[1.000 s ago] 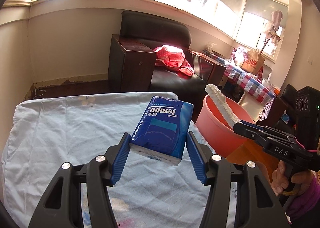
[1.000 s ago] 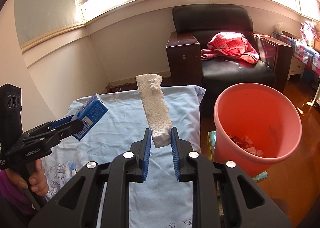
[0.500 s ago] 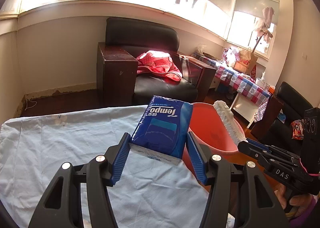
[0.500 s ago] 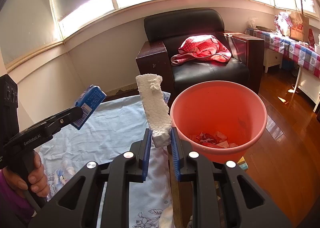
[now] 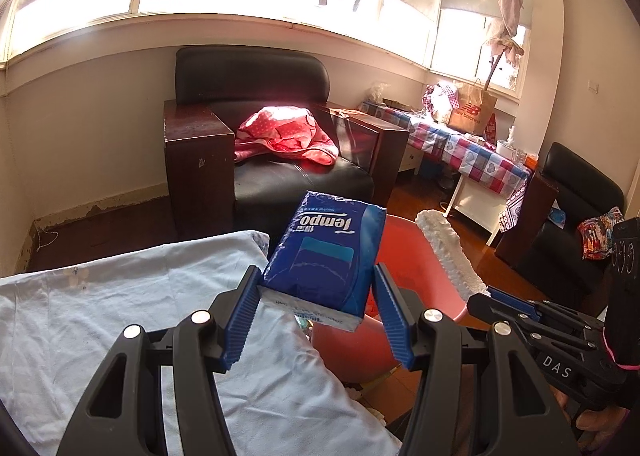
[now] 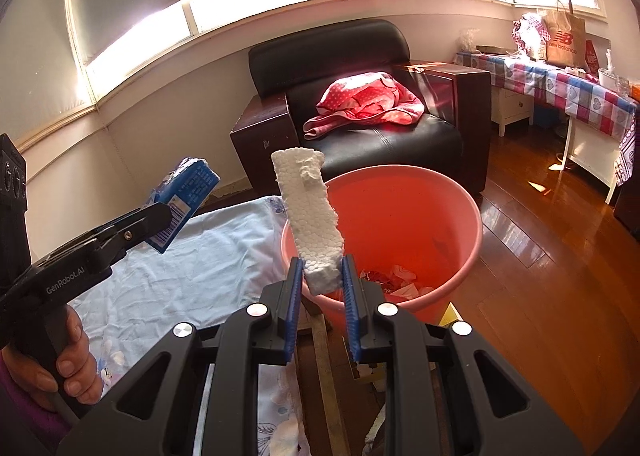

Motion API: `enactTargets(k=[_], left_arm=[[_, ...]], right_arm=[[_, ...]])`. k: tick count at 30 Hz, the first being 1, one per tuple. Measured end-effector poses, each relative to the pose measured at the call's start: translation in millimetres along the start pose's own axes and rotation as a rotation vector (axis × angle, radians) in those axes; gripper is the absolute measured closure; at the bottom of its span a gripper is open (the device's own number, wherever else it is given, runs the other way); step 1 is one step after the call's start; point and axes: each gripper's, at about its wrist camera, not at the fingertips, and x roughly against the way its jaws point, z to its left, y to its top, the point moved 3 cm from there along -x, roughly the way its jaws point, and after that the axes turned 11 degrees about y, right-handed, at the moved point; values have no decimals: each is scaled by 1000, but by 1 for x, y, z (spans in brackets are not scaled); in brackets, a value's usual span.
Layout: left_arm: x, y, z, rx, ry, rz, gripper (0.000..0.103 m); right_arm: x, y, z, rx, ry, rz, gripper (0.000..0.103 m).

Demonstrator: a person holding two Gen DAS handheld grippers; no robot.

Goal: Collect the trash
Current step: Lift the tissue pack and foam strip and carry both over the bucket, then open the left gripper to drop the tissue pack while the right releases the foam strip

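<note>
A sunlit sitting room lies behind the work: a black armchair (image 6: 360, 103) with a red cloth (image 6: 364, 103) thrown on its seat stands under a long window, and a table with a checked cover (image 6: 568, 87) runs along the far wall. The landmark is the pink bucket (image 6: 476, 232) on the wooden floor, standing just beside the corner of a surface covered with a pale blue sheet (image 6: 192, 268); crumpled wrappers already lie at the bottom of the bucket, so it appears to serve as the bin. The right gripper (image 6: 320, 288) is clamped on the lower end of a white foam strip (image 6: 308, 211), which stands nearly upright in front of the near rim of the bucket, probably so that a release would drop it inside. The left gripper (image 5: 316, 308) has its jaws closed against the sides of a blue tissue pack (image 5: 326, 256), carried slightly tilted and raised above the sheet's edge, on the sheet side of the bucket. In the left view the pack hides part of the bucket's rim, so whether it already hangs over the opening cannot be told. Both pieces of trash seem to be on their way in, with the foam the closer of the two to being dropped.
</note>
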Motion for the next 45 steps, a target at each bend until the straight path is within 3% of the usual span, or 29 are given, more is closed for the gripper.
enactTargets(k=[20,45], left_arm=[[-59,-1,-59,-89,-57,75,47],[-123,-27,-91,-173,-74,229,46]], right_arm=[[-23,8,-49,-50,-107,12,83],[-64,7,-75,-68,-179,87,83]])
